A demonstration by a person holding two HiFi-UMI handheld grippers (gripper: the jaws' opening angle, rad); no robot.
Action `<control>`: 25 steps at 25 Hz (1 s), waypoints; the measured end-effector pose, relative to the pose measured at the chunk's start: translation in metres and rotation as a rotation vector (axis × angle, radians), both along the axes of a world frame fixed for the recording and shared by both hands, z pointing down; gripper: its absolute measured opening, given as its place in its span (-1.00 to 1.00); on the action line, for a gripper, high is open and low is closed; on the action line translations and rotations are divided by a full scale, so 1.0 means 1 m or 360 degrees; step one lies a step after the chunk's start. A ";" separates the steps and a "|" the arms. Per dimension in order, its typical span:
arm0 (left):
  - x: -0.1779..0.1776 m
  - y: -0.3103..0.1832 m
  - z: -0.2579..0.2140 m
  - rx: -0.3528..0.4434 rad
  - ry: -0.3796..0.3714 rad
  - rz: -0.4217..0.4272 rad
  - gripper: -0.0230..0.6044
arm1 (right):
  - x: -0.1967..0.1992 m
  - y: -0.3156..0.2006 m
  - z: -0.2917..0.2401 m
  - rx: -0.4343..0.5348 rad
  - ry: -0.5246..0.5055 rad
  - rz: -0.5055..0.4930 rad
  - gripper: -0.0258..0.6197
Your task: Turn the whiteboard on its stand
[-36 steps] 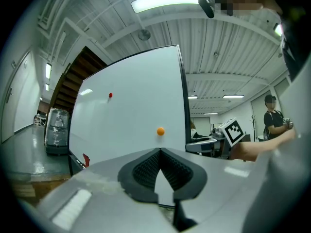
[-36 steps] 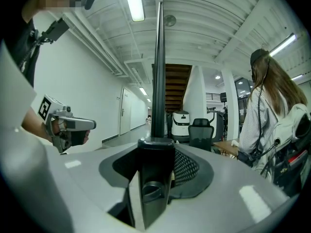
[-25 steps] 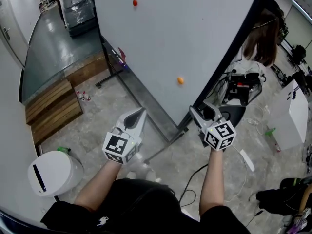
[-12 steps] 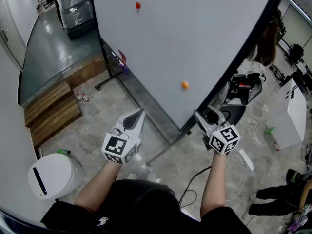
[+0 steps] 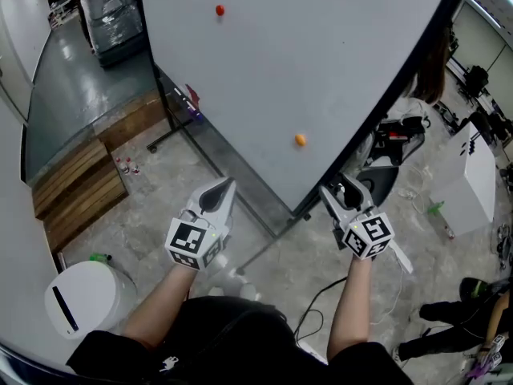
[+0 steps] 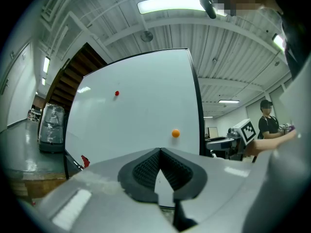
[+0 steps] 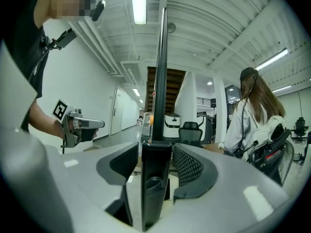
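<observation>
1. The left tool [image 5: 223,189] is held level near the board's face. Its jaws are brought together with nothing between them, and no part in the turning is seen for it.
2. The whiteboard [image 5: 321,54] is stood upright on its stand [image 5: 272,243] on the floor and is set slantwise across the head view. A red magnet [image 5: 220,10] and an orange magnet [image 5: 300,139] are stuck to its face.
3. The board's black side frame [image 7: 156,178] is taken between the jaws of the right tool [image 5: 340,192]. Those jaws have just been opening; they are parted, and a gap is seen beside the frame, so the edge is judged straddled, not clamped.
4. Whether the full turn has been made cannot be told. The slackened hold is judged to mark either a release after a swing or a fresh grip being prepared. Left to do would be withdrawing the right tool, or clamping again to swing the board further.
</observation>
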State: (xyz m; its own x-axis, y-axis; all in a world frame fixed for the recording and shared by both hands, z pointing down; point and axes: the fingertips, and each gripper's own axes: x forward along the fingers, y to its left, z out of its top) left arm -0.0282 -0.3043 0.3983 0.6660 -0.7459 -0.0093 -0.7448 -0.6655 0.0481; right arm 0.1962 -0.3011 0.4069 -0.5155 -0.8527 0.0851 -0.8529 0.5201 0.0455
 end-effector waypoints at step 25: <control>-0.024 0.015 -0.013 0.0057 0.0033 0.0020 -0.92 | -0.115 0.047 -0.060 0.0212 -0.0398 0.0034 -0.89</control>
State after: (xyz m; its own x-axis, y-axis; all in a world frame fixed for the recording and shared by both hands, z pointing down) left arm -0.0524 -0.2895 0.3853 0.6744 -0.7367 -0.0498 -0.7357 -0.6762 0.0397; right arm 0.0814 -0.2546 0.3474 -0.4879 -0.8588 -0.1562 -0.8570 0.5053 -0.1010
